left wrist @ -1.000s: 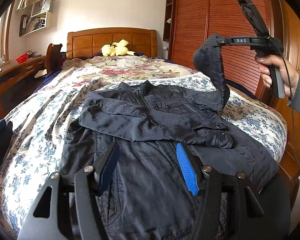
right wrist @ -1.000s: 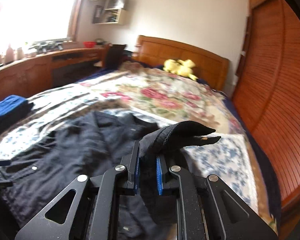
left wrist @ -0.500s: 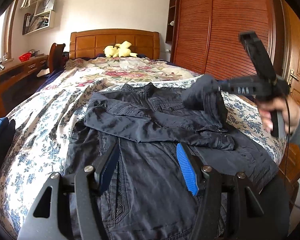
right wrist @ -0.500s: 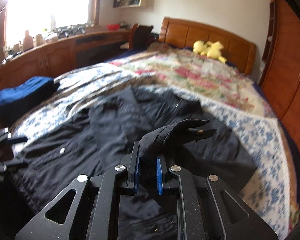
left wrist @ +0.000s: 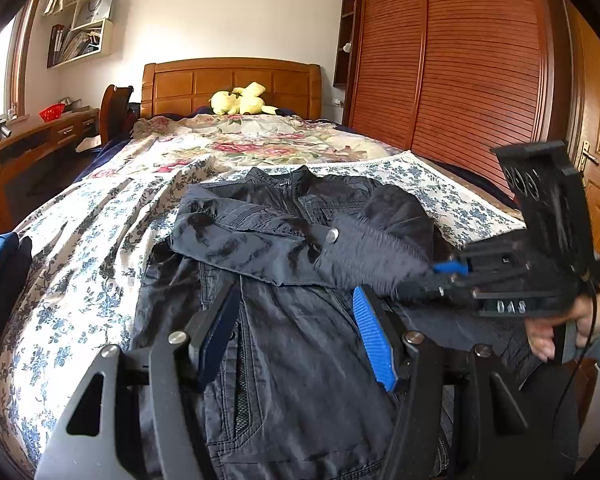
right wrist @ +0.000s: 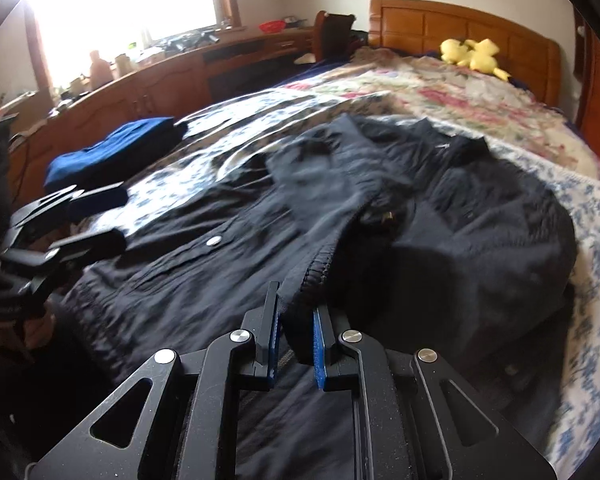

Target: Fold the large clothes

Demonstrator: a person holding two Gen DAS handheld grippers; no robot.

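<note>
**Mia:** Looking from the left side first, the big dark jacket [left wrist: 284, 280] lies flat on the bed [left wrist: 80, 248], collar toward the headboard [left wrist: 232, 84]. One sleeve is folded across its chest.

**Ben:** Is the left gripper [left wrist: 296, 328] holding it?

**Mia:** No. Its jaws stand apart over the jacket's lower half, with nothing between them. The right gripper [left wrist: 440, 276] comes in from the side, pinching the other sleeve [left wrist: 376, 256].

**Ben:** And from the right side?

**Mia:** There the right gripper [right wrist: 294, 336] is squeezed tight on the sleeve's cuff [right wrist: 312, 276]. The cloth looks soft and floppy, but thick, so I think it's a bit heavy. Cuffs, hems and the collar look like good spots to grab, since the edges are sewn thick.

**Ben:** What about the bed?

**Mia:** It's soft, with a flowery blanket, so things may sink and wrinkle. A folded blue cloth [right wrist: 112, 152] sits near the edge. A yellow plush toy [right wrist: 472, 54] is far back.
</note>
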